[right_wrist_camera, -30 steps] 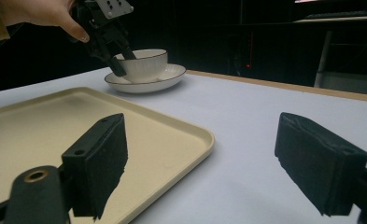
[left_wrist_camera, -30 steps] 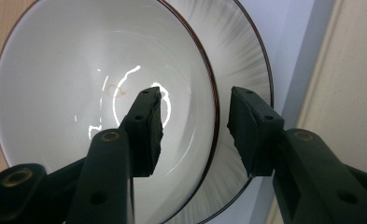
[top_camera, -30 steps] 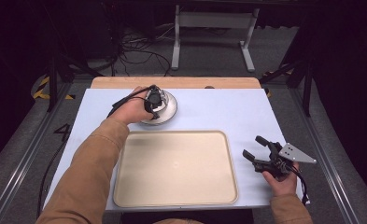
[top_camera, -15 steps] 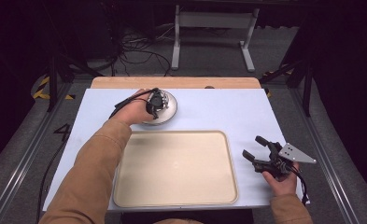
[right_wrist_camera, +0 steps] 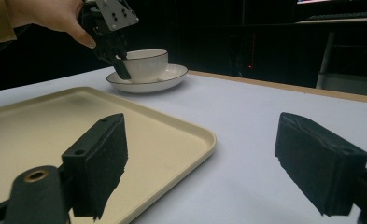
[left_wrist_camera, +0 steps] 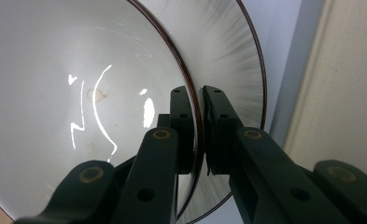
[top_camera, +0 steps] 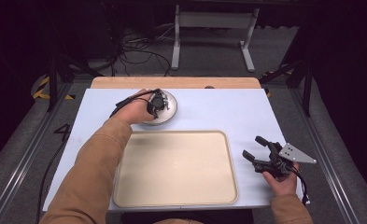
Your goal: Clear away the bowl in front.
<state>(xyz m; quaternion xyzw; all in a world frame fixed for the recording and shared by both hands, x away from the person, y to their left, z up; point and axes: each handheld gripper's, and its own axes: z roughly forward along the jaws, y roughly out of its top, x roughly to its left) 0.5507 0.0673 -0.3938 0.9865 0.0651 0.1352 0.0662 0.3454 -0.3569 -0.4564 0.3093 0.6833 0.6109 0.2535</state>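
Observation:
A white cup with a dark rim stands on a white saucer at the back left of the table. My left gripper is over it, shut on the cup's rim: one jaw is inside the cup and one outside, with the saucer below. My right gripper rests low at the table's front right, held by a hand, its jaws wide open with nothing between them. In the right gripper view the left gripper shows at the cup's near side.
A cream tray lies at the front middle of the pale blue table top, between the two grippers, with nothing on it. A wooden strip runs along the table's far edge. Beyond it are cables and a stand on the floor.
The left hand and gripper have shifted slightly at the cup. The right gripper has stayed in place, open.

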